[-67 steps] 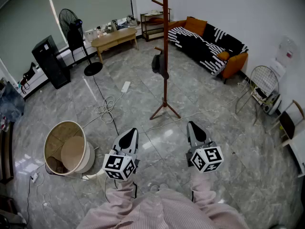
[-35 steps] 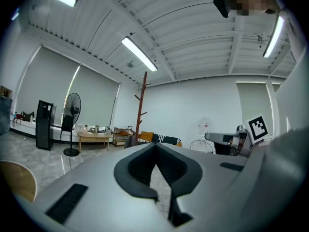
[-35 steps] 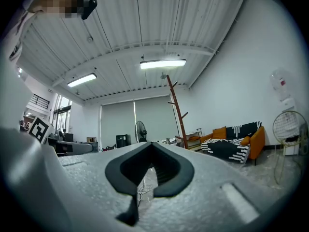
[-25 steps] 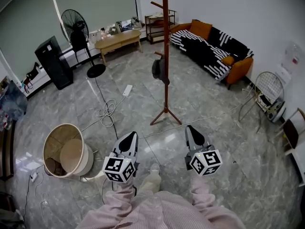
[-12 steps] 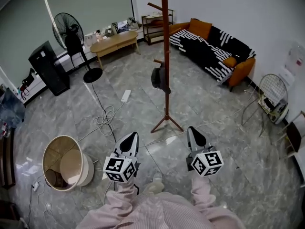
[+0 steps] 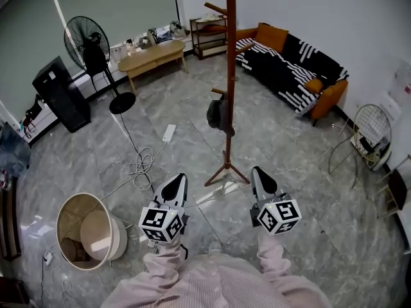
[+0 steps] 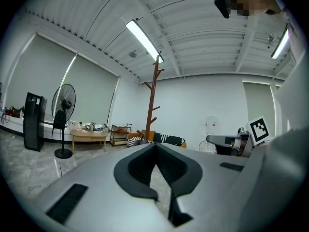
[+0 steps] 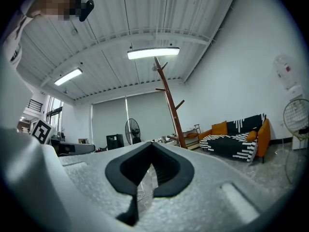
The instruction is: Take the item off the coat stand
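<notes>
A tall brown wooden coat stand [image 6: 229, 76] rises from the grey tiled floor in the head view, with a dark item [image 6: 218, 115] hanging from a low peg on its left side. Both grippers are held low in front of me, well short of the stand. My left gripper [image 6: 178, 179] points toward the stand's base, jaws shut and empty. My right gripper [image 6: 257, 171] is level with it on the right, also shut with nothing in it. The stand's pole shows above the closed jaws in the left gripper view [image 7: 153, 95] and the right gripper view [image 8: 168, 100]; the hanging item is hidden there.
A round wicker bin [image 6: 87, 230] stands at lower left. A white power strip [image 6: 169, 132] and looped cables [image 6: 138, 165] lie on the floor left of the stand. Behind are a pedestal fan [image 6: 90, 50], a low table [image 6: 151, 55] and a striped sofa [image 6: 292, 69].
The view has come closer to the coat stand, whose base now lies just beyond the gripper tips. The bin has slid lower left. Both grippers stay shut, in the same pose.
</notes>
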The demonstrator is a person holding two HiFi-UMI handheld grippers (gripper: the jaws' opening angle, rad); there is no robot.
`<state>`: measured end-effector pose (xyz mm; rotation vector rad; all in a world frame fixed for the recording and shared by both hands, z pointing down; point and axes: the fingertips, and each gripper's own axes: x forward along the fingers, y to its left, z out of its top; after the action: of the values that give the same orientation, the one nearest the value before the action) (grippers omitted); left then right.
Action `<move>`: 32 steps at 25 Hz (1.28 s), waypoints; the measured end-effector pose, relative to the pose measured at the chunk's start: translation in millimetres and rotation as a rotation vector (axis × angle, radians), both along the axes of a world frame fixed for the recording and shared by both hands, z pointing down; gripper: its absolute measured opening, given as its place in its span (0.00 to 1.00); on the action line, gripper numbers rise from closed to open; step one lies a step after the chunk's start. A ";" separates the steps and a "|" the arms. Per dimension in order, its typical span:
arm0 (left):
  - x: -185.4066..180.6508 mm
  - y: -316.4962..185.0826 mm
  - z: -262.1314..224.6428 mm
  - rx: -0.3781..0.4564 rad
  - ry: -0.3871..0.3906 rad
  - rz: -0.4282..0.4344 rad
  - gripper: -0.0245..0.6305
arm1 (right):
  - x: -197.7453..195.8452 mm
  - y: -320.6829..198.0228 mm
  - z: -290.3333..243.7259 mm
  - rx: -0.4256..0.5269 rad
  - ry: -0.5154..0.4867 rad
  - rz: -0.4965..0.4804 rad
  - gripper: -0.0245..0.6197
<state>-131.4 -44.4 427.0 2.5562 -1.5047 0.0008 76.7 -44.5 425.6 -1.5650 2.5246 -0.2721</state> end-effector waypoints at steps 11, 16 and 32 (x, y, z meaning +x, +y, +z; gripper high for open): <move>4.6 -66.3 1.5 0.013 0.027 0.083 0.16 | -0.9 -46.3 11.3 -0.022 0.007 0.041 0.05; 7.2 -84.1 12.5 -0.015 0.039 0.088 0.22 | -5.0 -61.3 19.2 -0.045 0.023 0.027 0.05; 10.8 -203.0 21.7 -0.065 0.074 0.045 0.30 | 3.9 -189.7 13.8 -0.055 0.014 -0.012 0.05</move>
<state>-120.6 -247.4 448.8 2.5096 -1.3969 -0.0375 80.5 -234.2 439.5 -1.5773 2.5580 -0.3357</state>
